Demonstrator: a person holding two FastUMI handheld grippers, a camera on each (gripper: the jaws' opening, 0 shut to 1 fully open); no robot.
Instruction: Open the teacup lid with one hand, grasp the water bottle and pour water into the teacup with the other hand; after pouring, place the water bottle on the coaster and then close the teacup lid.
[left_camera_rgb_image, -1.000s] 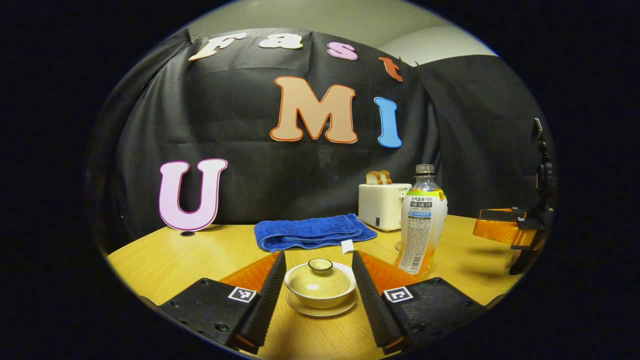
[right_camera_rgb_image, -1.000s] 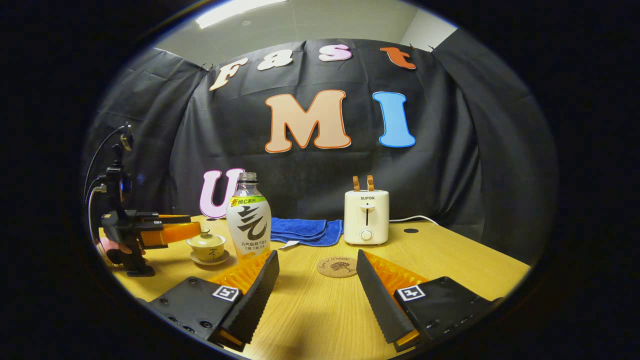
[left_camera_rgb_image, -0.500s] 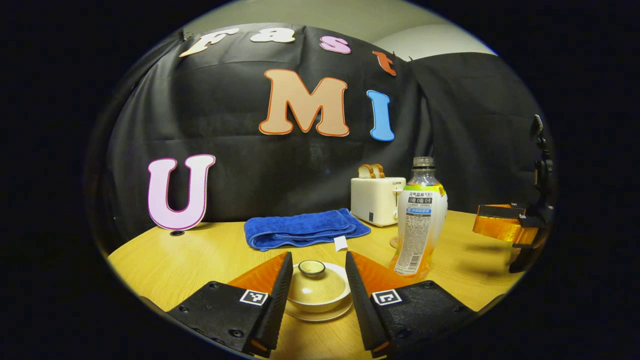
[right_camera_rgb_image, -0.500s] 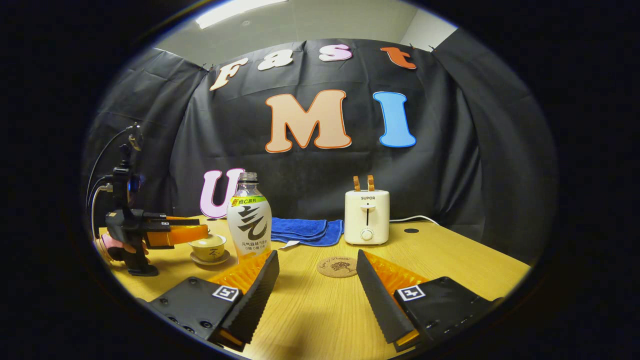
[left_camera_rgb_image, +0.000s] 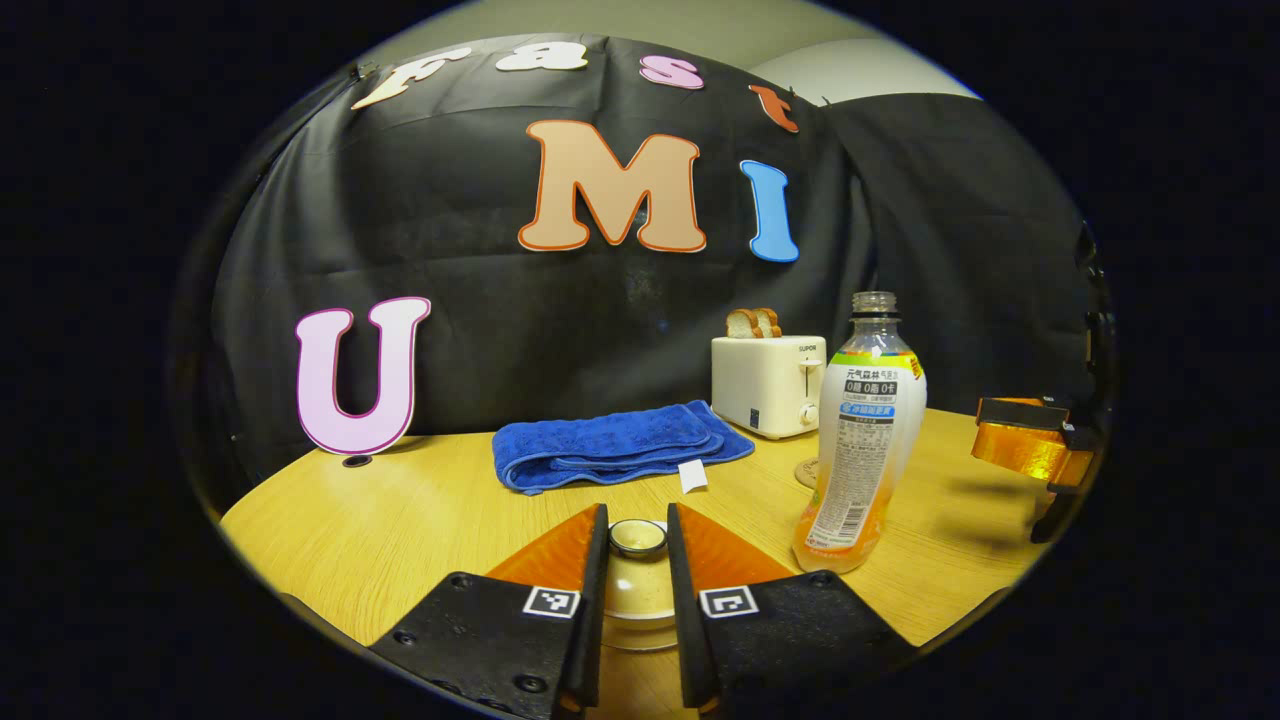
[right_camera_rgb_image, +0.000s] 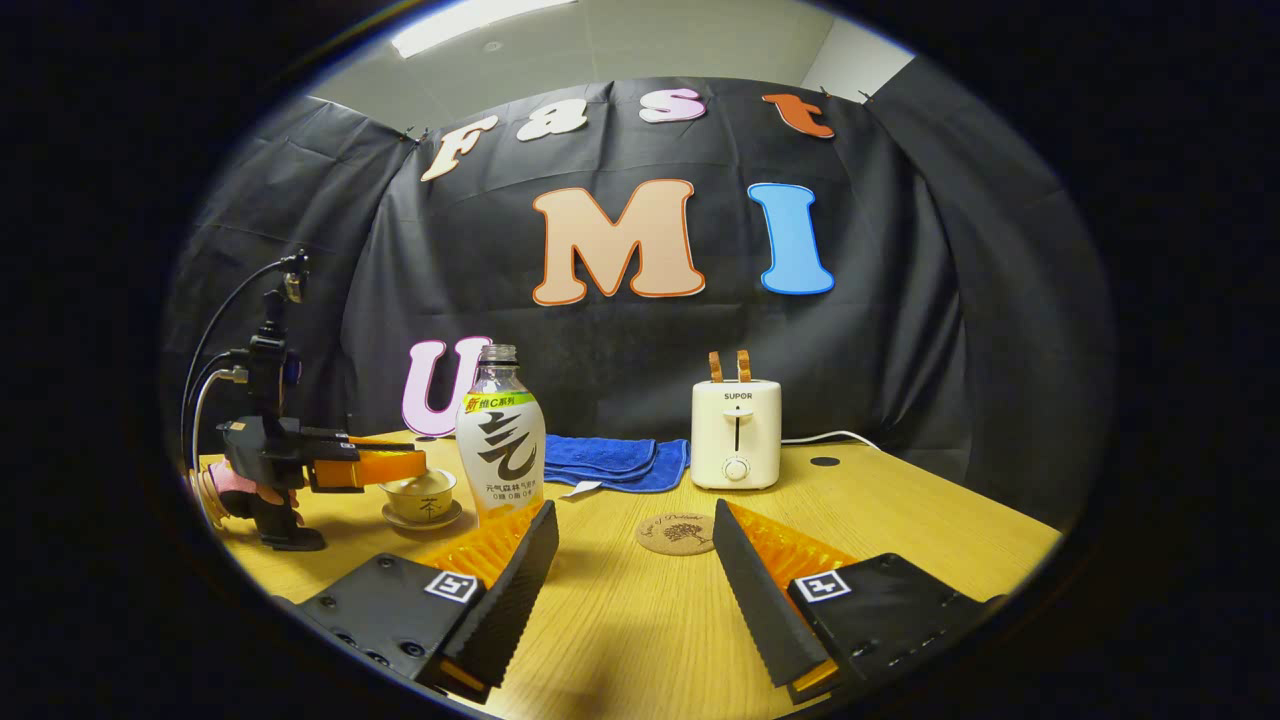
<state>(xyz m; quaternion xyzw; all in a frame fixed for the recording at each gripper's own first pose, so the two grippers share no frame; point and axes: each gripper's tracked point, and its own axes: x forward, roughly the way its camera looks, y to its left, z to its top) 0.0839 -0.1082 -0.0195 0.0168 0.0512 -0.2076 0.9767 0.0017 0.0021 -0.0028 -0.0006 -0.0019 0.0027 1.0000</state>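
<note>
left gripper (left_camera_rgb_image: 637, 540): jaws pulled in tight on either side of the lid knob (left_camera_rgb_image: 637, 537) on the teacup (left_camera_rgb_image: 640, 600). Looks like both fingers touch the knob, so I'd call it gripping the lid; from the right gripper view it sits level right over the cup (right_camera_rgb_image: 378, 467).
teacup: on its saucer (right_camera_rgb_image: 423, 516) at the near left of the bench (left_camera_rgb_image: 400, 520), lid on top, can't tell if it's lifted at all.
right gripper (right_camera_rgb_image: 630, 560): jaws wide open, nothing in them, low over the bench with bare wood between the fingers.
water bottle (right_camera_rgb_image: 500, 435): upright, no cap, a bit of orange drink at the bottom. It stands just right of the teacup, just past the right gripper's left finger, not touched.
coaster (right_camera_rgb_image: 677, 533): round cork one, flat on the bench ahead of the right gripper, nothing on it.
blue towel (left_camera_rgb_image: 615, 457): folded, behind the teacup.
toaster (right_camera_rgb_image: 736, 433): cream, at the back with two slices of bread sticking up.
hand (right_camera_rgb_image: 235, 485): around the left gripper's handle.
</note>
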